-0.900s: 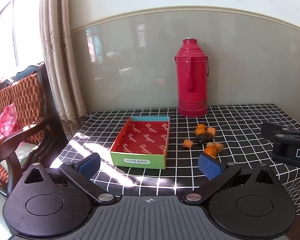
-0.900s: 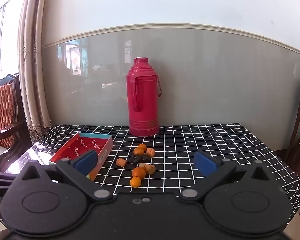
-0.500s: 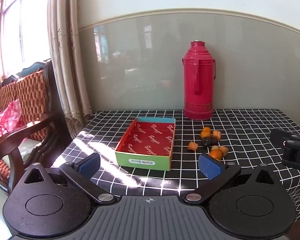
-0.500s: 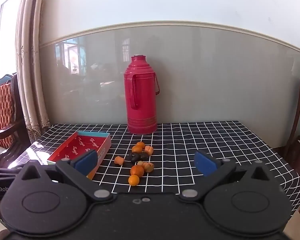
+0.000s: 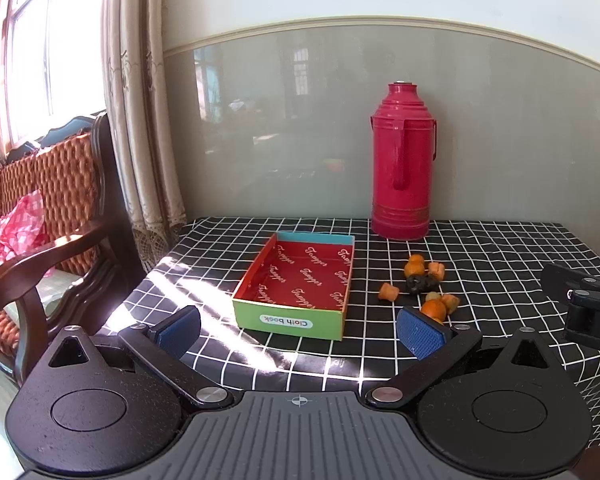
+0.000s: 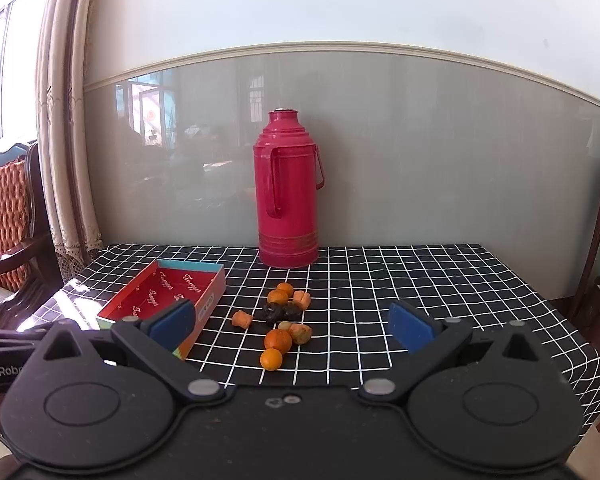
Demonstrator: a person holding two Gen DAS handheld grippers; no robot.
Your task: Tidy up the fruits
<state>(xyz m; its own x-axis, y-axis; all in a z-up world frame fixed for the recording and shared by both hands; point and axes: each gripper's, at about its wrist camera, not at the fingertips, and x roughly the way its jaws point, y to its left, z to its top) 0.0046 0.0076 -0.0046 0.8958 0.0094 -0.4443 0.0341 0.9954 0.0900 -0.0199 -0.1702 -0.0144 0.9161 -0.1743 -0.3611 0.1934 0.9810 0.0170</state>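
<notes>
left gripper [image 5: 298, 330] wide open, holding nothing | right gripper [image 6: 290, 322] same, wide open | fruits [image 6: 282, 320] loose on the checkered tablecloth [image 6: 400, 280], just right of the red box [image 5: 302, 284] | dark lumps in the middle, dates maybe? | red thermos [image 6: 288, 190] at the back

The left gripper [image 5: 299, 330] has swung left and back; the right gripper [image 6: 292, 322] barely shifted.

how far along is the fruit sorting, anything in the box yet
Nothing is done yet: the red-lined box holds no fruit. Nothing is in hand either; the left claw and right claw are both open. All the fruit pieces lie loose on the checked tablecloth, right of the box.
</notes>
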